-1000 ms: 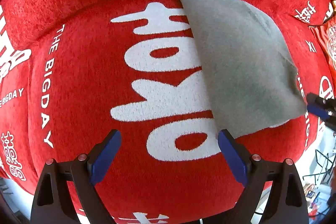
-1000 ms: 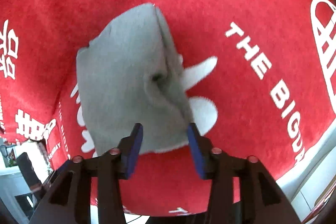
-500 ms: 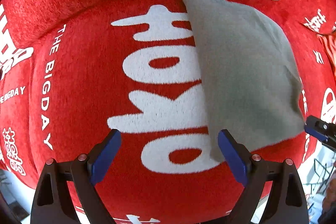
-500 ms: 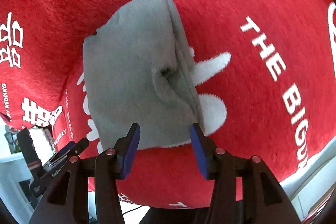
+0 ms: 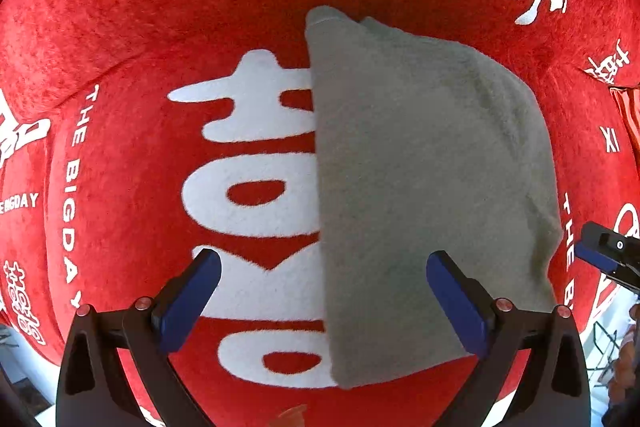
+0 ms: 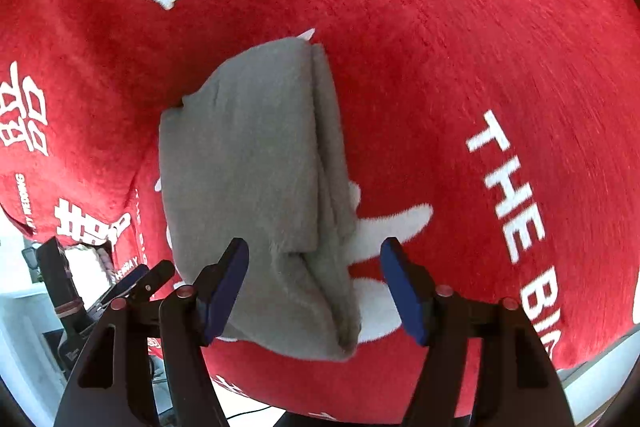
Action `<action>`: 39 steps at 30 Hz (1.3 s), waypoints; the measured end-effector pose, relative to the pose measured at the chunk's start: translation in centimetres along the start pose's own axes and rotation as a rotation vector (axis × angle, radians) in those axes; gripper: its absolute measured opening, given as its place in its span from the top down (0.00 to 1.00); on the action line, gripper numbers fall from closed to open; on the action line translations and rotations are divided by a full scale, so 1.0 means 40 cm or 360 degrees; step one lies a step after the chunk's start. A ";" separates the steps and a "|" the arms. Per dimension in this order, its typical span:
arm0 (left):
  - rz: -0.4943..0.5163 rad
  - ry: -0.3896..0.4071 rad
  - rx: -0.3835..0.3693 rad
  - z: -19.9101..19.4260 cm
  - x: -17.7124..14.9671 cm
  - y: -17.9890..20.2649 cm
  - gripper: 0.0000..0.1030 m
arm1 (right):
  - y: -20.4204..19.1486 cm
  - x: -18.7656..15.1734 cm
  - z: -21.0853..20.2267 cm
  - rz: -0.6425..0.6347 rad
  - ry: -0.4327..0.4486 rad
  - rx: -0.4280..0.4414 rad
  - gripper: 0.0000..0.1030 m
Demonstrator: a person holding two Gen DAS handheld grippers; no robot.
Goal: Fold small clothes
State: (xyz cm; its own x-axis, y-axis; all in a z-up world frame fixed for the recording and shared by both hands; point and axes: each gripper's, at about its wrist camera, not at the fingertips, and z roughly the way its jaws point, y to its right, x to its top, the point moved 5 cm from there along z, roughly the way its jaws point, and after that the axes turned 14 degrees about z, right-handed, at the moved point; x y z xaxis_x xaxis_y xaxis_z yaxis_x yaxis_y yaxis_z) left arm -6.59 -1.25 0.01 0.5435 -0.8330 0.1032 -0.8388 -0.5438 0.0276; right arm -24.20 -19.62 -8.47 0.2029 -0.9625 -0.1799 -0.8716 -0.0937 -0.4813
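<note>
Nearest the left wrist camera, the left gripper (image 5: 323, 301) points down at the cloth-covered surface with its 2 blue-padded jaws spread as wide as they go; they have just been opening further. Nothing is clamped — the left pad hangs over bare red cloth and the large white character, the right pad over the near part of the grey garment (image 5: 424, 195), and neither presses on it.

In the right wrist view, the right gripper (image 6: 314, 285) tilts down toward the same piece. Its jaws stand apart and have just been opening; the near end of the grey garment (image 6: 256, 187) lies below and between the pads, free of both.

The garment is a small grey fleecy piece, folded over on itself, lying flat on the red plush tablecloth (image 5: 132, 39). Stacked layers show along its right edge in the right wrist view, with a small pucker near the gripper end. It covers part of the big white character woven into the cloth.

Farther out, white lettering reading "THE BIGDAY" (image 5: 72, 195) runs along the cloth — smaller white characters scatter toward the edges. At the far right of the left wrist view, the right gripper's tip (image 5: 604, 255) shows just beyond the garment's edge.
</note>
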 end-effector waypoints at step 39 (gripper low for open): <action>-0.0072 -0.0024 -0.0566 0.183 0.150 0.021 0.00 | -0.093 0.108 0.166 -0.0195 -0.0500 0.0534 0.18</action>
State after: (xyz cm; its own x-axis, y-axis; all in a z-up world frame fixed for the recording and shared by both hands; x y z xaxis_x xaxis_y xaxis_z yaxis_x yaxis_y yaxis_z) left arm -3.79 -7.47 -6.62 0.5786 -0.8117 0.0793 -0.7714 -0.5130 0.3766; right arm -17.12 -21.73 -13.16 0.4654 -0.8212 -0.3300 -0.6508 -0.0649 -0.7564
